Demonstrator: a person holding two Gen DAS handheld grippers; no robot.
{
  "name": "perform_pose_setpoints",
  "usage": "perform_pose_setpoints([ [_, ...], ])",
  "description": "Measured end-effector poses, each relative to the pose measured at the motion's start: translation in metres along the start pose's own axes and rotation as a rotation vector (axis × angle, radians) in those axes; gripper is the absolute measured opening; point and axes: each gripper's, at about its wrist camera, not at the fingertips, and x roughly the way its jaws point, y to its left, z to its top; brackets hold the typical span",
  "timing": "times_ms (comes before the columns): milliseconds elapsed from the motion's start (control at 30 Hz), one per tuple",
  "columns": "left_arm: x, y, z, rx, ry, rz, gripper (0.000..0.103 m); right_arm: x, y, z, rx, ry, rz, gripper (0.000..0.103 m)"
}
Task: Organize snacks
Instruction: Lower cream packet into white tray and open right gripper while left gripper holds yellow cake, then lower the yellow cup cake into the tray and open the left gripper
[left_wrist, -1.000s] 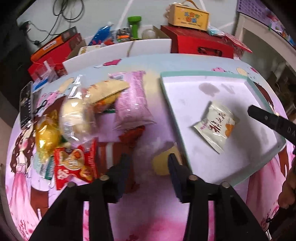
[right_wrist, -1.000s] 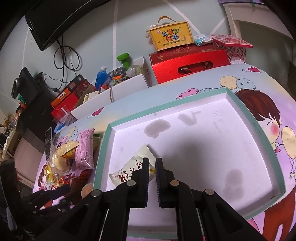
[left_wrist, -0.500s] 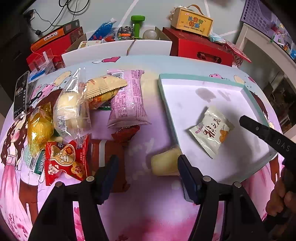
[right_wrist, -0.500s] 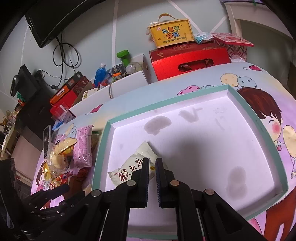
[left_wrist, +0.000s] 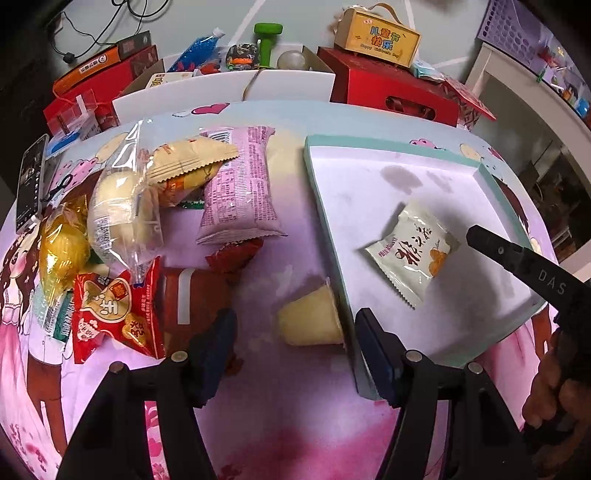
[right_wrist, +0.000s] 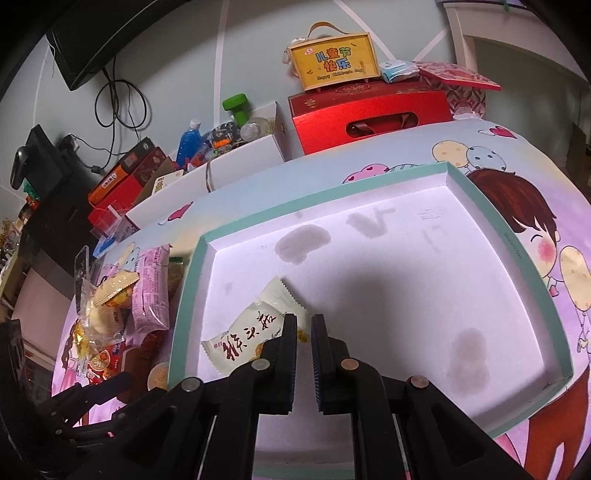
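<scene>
A small yellow jelly cup (left_wrist: 310, 323) lies on its side on the cartoon tablecloth, against the outer wall of the teal-rimmed white tray (left_wrist: 321, 206). My left gripper (left_wrist: 291, 321) is open, its fingers either side of the cup without touching it. One white snack packet (left_wrist: 410, 254) lies inside the tray (right_wrist: 184, 306). In the right wrist view my right gripper (right_wrist: 303, 325) is shut and holds nothing, hovering just over that packet's (right_wrist: 251, 336) near end. Loose snacks are piled left of the tray: a pink packet (left_wrist: 240, 192), a red packet (left_wrist: 114, 314), a bagged bun (left_wrist: 122, 214).
A brown packet (left_wrist: 192, 295) lies by my left finger. A phone (left_wrist: 29, 184) sits at the table's left edge. White cartons (left_wrist: 221, 88), a red gift box (left_wrist: 391, 92) and a yellow box (left_wrist: 376, 37) line the back. A person's hand (left_wrist: 554, 387) is at lower right.
The left jaws have spread wide apart around the yellow cup, and the left view has shifted slightly. The right gripper has stayed shut over the white packet.
</scene>
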Motion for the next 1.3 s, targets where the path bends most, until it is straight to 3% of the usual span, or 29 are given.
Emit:
perform_pose_setpoints([
  [167,0.007,-0.005,-0.001,0.009,0.024,-0.03,0.067,0.001,0.003,0.0,-0.014,0.001,-0.009,0.012],
  [300,0.01,0.0,0.0,-0.021,0.028,-0.048,0.067,0.001,0.004,-0.001,-0.022,-0.004,-0.014,0.037],
  [367,0.011,0.005,0.0,-0.053,0.032,-0.062,0.067,0.0,0.005,-0.001,-0.025,-0.01,-0.019,0.055],
  [467,0.008,0.012,0.0,-0.095,0.022,-0.073,0.067,-0.001,0.005,0.0,-0.025,-0.021,-0.02,0.06],
  [567,0.005,0.015,0.0,-0.114,0.011,-0.077,0.067,-0.002,0.004,0.001,-0.02,-0.028,-0.029,0.075],
  [733,0.0,0.025,0.0,-0.142,-0.002,-0.074,0.065,-0.002,-0.002,0.002,0.002,-0.031,-0.039,0.082],
  [933,0.0,0.026,-0.001,-0.136,0.007,-0.053,0.065,-0.002,-0.002,0.001,0.005,-0.027,-0.033,0.082],
  [1067,0.001,0.015,-0.001,-0.074,0.006,0.0,0.065,-0.001,-0.002,0.001,0.008,-0.025,-0.028,0.082],
  [1200,0.012,0.0,-0.001,-0.014,0.037,0.012,0.046,-0.002,-0.002,0.001,0.011,-0.025,-0.026,0.082],
  [1300,0.014,-0.001,0.001,-0.005,0.022,0.005,0.044,-0.002,-0.003,0.002,0.016,-0.025,-0.028,0.082],
])
